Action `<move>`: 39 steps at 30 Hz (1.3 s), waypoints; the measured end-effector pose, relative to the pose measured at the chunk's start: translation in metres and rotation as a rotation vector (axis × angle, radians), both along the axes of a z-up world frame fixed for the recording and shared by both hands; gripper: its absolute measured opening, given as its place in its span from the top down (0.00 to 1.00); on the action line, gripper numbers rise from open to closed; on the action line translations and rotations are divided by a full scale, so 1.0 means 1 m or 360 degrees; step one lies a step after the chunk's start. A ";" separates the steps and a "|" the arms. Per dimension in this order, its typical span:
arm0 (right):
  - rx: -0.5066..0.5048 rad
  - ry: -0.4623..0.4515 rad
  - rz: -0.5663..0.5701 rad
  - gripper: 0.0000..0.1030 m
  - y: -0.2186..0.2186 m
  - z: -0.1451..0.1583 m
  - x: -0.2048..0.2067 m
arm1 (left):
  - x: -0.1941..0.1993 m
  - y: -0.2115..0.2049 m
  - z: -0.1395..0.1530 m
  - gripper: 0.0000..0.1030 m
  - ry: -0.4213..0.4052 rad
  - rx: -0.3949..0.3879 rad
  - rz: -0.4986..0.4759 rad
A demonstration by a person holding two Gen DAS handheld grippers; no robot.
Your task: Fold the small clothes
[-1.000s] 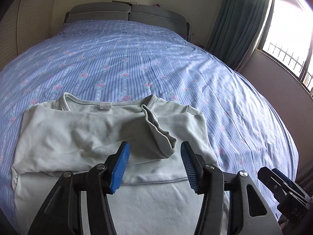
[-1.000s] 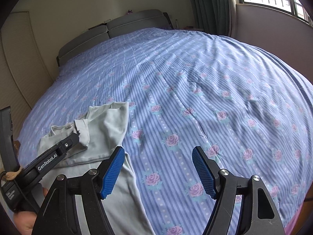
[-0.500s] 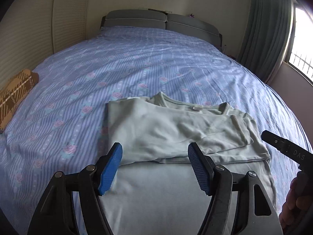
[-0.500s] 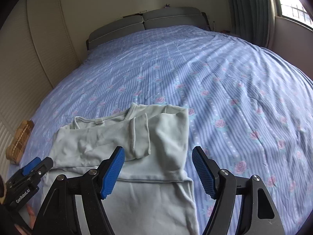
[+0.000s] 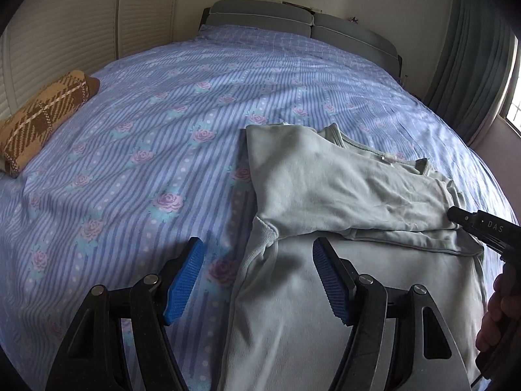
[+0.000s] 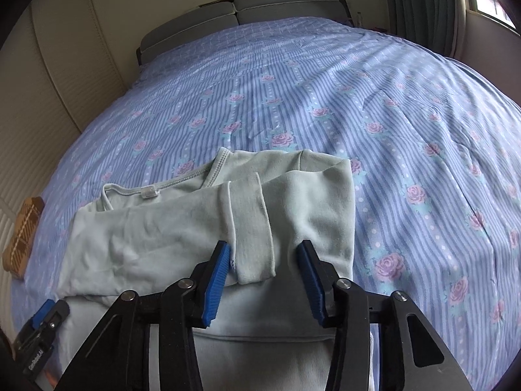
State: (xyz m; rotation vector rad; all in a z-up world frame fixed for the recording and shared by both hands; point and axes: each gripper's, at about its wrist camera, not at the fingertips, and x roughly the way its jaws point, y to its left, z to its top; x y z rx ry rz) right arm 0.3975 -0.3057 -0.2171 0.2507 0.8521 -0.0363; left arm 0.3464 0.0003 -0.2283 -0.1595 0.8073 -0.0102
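Note:
A pale green long-sleeved shirt (image 5: pixel 342 189) lies flat on the flowered blue bedspread (image 5: pixel 130 163), both sleeves folded across its chest. My left gripper (image 5: pixel 257 254) hovers open over the shirt's left edge, one pad above the bedspread and the other above the cloth. In the right wrist view the shirt (image 6: pixel 146 234) fills the lower left. A folded sleeve cuff (image 6: pixel 250 228) lies between the pads of my right gripper (image 6: pixel 263 254), whose jaws are closing; the right pad still stands apart from the cuff. Each gripper's tip shows in the other's view.
A folded brown plaid cloth (image 5: pixel 42 117) lies at the bed's left edge, also in the right wrist view as the plaid cloth (image 6: pixel 22 238). A grey headboard (image 5: pixel 293 22) closes the far end. Curtains (image 5: pixel 469 65) and a window are on the right.
Both grippers have shifted to the left across the shirt and dipped lower. The left jaws have widened and now straddle the shirt's left edge. The right jaws have narrowed around the sleeve cuff.

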 end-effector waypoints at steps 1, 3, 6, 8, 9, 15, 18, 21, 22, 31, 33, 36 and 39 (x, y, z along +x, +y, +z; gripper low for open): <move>0.0005 -0.0003 0.0017 0.72 0.000 0.001 0.001 | 0.000 0.002 -0.002 0.33 0.0009 0.0006 0.0010; -0.0002 -0.0010 0.0040 0.79 0.003 0.002 -0.001 | 0.003 0.005 -0.005 0.33 0.0035 0.0009 0.0037; -0.0003 -0.0015 0.0051 0.87 0.006 0.005 -0.007 | 0.006 0.009 -0.002 0.33 0.0029 0.0030 0.0086; -0.0009 -0.0030 0.0047 0.88 0.007 0.009 -0.015 | 0.006 0.015 0.001 0.33 0.0022 0.0043 0.0131; -0.0009 -0.0038 0.0047 0.88 0.008 0.011 -0.019 | 0.006 0.019 0.002 0.33 0.0019 0.0033 0.0153; -0.0010 -0.0116 0.0041 0.88 0.012 0.023 -0.045 | -0.001 0.031 0.001 0.33 0.0031 0.0000 0.0189; -0.0041 -0.0073 0.0035 0.88 0.011 0.011 -0.043 | -0.004 0.030 -0.001 0.33 0.0048 0.0001 0.0180; -0.0006 -0.0002 0.0002 0.85 0.003 -0.003 -0.038 | -0.007 0.028 0.003 0.33 0.0044 -0.0006 0.0163; 0.0019 0.0003 -0.0005 0.78 0.001 -0.004 -0.039 | -0.009 0.027 0.005 0.33 0.0038 -0.0013 0.0156; -0.0054 -0.0202 -0.0023 0.55 -0.002 0.025 -0.050 | 0.002 -0.010 0.033 0.33 -0.0082 -0.0024 -0.0069; -0.0044 -0.0234 0.0064 0.55 0.004 0.029 -0.043 | 0.014 -0.020 0.034 0.33 -0.0084 -0.0069 -0.0152; -0.0021 -0.0255 0.0185 0.55 0.013 0.029 -0.027 | 0.032 -0.034 0.032 0.27 -0.0058 -0.0120 -0.0255; 0.0029 -0.0217 0.0253 0.55 0.016 0.021 -0.011 | 0.046 -0.042 0.023 0.25 -0.0022 -0.0097 -0.0281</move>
